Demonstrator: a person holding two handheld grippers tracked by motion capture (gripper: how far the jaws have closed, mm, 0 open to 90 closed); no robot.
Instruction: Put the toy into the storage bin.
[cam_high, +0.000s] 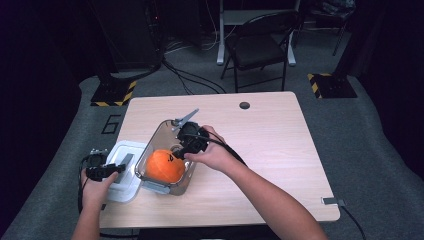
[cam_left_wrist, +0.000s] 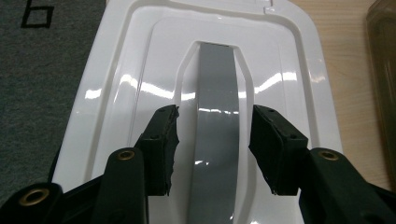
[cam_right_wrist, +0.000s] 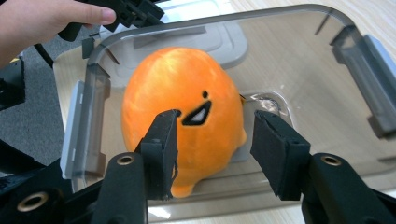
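With the right tongs (cam_right_wrist: 212, 149) open over the toy (cam_right_wrist: 180, 116) in the box (cam_high: 159, 131), and the left tongs (cam_left_wrist: 214, 149) open astride the lid (cam_left_wrist: 130, 93) handle, a careless lift could drop the lid.

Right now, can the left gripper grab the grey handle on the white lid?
Probably yes: the left gripper has its open jaws on either side of the grey handle of the white lid, with nothing in between.

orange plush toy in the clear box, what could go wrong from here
The left gripper straddles the grey handle of the white lid with its jaws apart, so a lift now would likely miss. The lid overhangs the table edge and could tip. The right gripper over the box may block closing over the toy.
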